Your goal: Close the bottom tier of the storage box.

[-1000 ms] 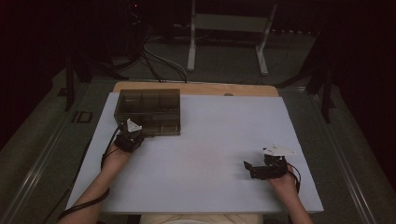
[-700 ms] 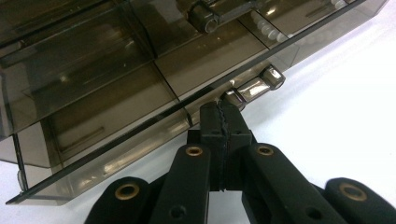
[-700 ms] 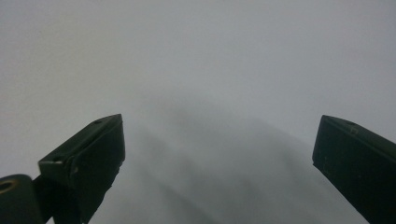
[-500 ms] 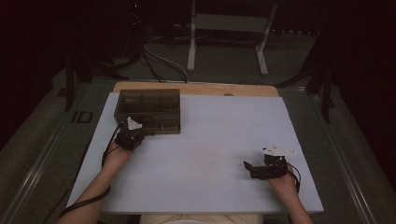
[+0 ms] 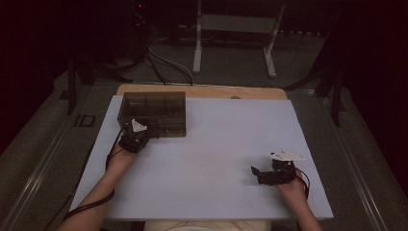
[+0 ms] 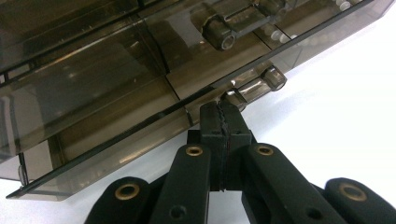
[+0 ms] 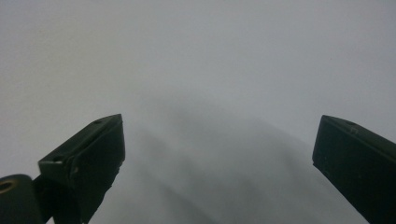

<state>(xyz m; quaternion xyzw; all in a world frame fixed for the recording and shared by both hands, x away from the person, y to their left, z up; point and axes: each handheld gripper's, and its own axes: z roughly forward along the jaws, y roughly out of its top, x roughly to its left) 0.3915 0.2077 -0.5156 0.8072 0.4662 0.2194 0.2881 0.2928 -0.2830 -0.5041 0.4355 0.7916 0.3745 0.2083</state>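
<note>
The work in hand appears to be the opening or handling of the smoked transparent compartment box [image 5: 154,113], which is sitting at about ten o'clock on the white table sheet [image 5: 216,159], close to the far edge, with its lid down and its front wall facing the person. As a judgement, the job is standing at an early stage: the lid is lying flat over the dividers, no compartment is exposed, and nothing is lying out on the sheet, so unlatching, lifting the lid and any work on the contents are all left to do. The left gripper [image 6: 223,114] is sitting at the box's near edge, and in the left gripper view its jaws are pressing together, tooth against tooth, with the tips at the foot of the front wall, just beside a small clear latch tab [image 6: 254,84] that is projecting at roughly one o'clock from them. Whether the tips are pinching a thin lip of that tab or merely touching it cannot be told; nothing is visibly lying between the pads. The right gripper [image 5: 262,174] is resting at about four o'clock on the sheet, well apart from the box, pointing toward nine o'clock. In the right gripper view its jaws are standing wide apart over bare white surface, holding and touching nothing. Small parts are showing dimly inside the box, too blurred to identify.
</note>
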